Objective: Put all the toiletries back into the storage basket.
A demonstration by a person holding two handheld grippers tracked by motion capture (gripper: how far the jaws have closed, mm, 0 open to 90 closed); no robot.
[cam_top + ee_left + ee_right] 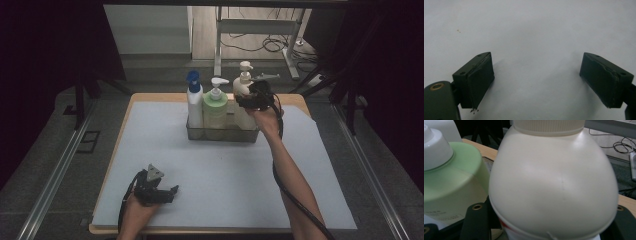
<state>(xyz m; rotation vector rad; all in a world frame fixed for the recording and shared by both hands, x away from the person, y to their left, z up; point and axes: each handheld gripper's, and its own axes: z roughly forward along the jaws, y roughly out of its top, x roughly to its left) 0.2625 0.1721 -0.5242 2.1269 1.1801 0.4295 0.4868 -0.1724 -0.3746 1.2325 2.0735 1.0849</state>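
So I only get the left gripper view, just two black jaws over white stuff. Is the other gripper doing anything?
Observer: Yes. The right gripper is at the far side of the table, closed around a cream pump bottle.
Operator: Is that bottle all alone?
Observer: No. It stands in a clear tray with a green pump bottle next to it and a white bottle with a blue cap at the other end.
Operator: And where is my gripper?
Observer: The left gripper rests open near the front edge of the white mat, well apart from the tray.
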